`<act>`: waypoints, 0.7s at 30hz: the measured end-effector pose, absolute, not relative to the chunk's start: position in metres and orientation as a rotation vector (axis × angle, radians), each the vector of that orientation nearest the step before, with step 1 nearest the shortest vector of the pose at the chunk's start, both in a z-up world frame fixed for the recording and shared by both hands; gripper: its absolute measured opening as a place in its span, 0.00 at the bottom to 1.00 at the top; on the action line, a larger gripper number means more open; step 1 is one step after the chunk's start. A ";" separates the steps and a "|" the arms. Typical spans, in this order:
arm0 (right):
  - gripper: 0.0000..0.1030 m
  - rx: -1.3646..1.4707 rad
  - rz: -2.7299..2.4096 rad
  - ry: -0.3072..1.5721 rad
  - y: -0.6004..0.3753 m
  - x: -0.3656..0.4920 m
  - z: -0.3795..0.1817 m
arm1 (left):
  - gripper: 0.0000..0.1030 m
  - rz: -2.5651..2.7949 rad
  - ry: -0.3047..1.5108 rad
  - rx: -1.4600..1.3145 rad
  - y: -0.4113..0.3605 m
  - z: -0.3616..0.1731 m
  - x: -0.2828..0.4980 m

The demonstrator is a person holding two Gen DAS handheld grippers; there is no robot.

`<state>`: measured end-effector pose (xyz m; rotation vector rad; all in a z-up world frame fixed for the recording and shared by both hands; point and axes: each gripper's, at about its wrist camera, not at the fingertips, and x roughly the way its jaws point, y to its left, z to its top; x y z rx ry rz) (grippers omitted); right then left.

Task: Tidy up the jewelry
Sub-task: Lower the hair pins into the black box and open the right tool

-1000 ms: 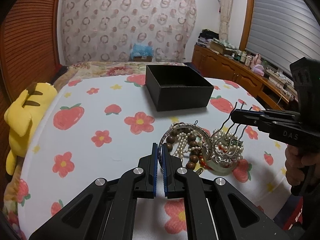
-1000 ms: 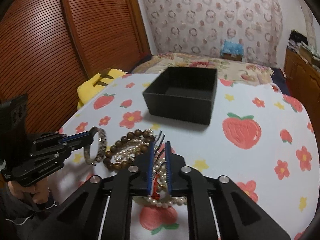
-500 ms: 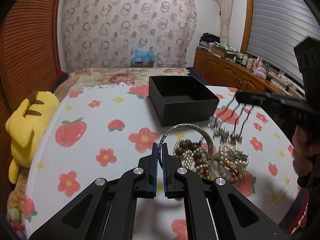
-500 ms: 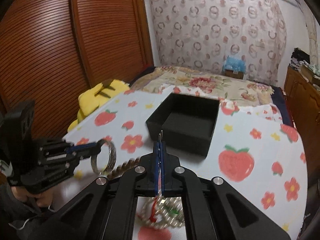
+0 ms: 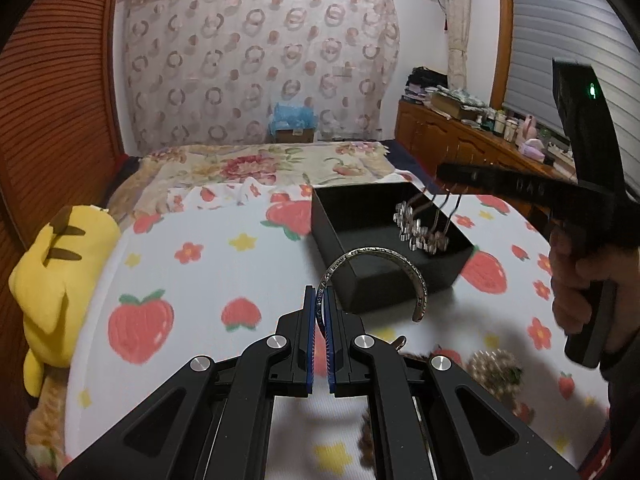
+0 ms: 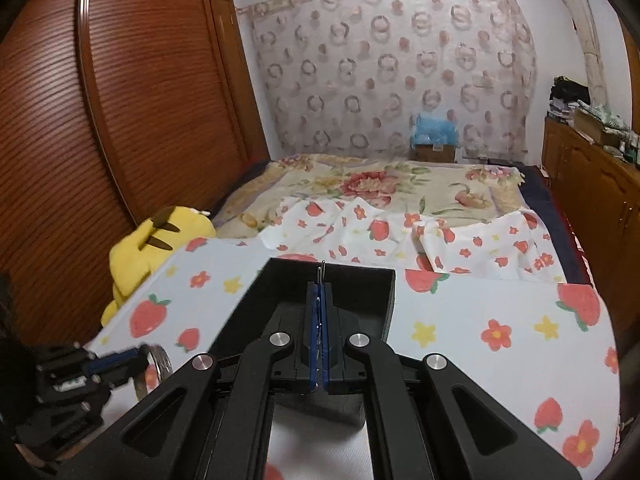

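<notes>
My left gripper (image 5: 319, 296) is shut on a silver cuff bangle (image 5: 376, 254), held above the cloth just in front of the black box (image 5: 360, 292). My right gripper (image 6: 319, 292) is shut on the prongs (image 6: 321, 270) of a silver hair comb. In the left wrist view the hair comb (image 5: 422, 224) hangs from the right gripper (image 5: 444, 170) over the open black box. The right wrist view looks down into the black box (image 6: 384, 312). The left gripper (image 6: 136, 354) and bangle (image 6: 160, 360) show at lower left there.
A pile of pearl and wooden bead jewelry (image 5: 494, 368) lies blurred on the strawberry tablecloth (image 5: 192, 280) at lower right. A yellow plush toy (image 5: 52, 276) lies at the table's left edge. A bed (image 6: 380, 184) lies behind the table, a wooden dresser (image 5: 472, 144) to the right.
Both grippers lifted off the jewelry pile and moved forward toward the black box. The right carried the hair comb over the box; the left carried the bangle up to its near corner.
</notes>
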<state>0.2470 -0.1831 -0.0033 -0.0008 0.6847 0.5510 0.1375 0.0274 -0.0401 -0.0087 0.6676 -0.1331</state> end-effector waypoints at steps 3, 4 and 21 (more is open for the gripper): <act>0.02 -0.010 0.558 0.703 -0.177 0.251 -0.015 | 0.03 -0.126 0.671 -0.001 0.027 -0.038 0.148; 0.02 -0.008 0.566 0.711 -0.176 0.252 -0.018 | 0.03 -0.123 0.670 0.000 0.027 -0.037 0.151; 0.43 -0.007 0.600 0.769 -0.194 0.250 -0.030 | 0.03 -0.145 0.678 0.024 0.005 -0.031 0.182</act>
